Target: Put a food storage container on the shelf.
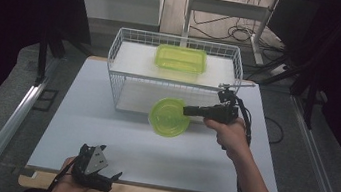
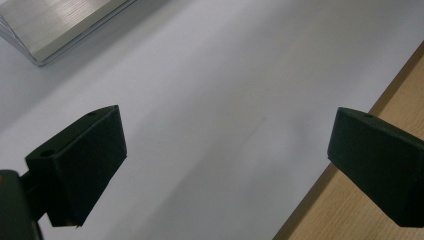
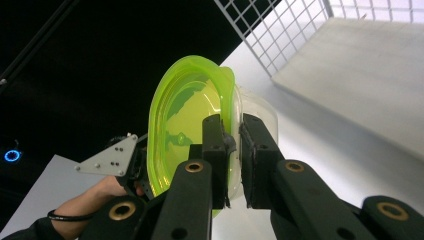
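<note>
A round container with a lime-green lid (image 1: 169,117) hangs above the white table, in front of the wire basket (image 1: 119,51). My right gripper (image 1: 188,111) is shut on its rim, coming at it from the right. In the right gripper view the two jaws pinch the edge of the round container (image 3: 185,115), whose clear bowl part faces right. A rectangular lime-green container (image 1: 181,58) lies on the basket's upper shelf. My left gripper (image 1: 109,168) rests open at the table's near edge; in the left gripper view its pads (image 2: 82,160) stand wide apart over bare tabletop.
The white table (image 1: 103,132) ends in a wooden strip (image 2: 380,210) at the near side. The basket has a lower shelf (image 1: 135,98) behind the held container. A metal rail (image 1: 8,123) runs along the left of the table.
</note>
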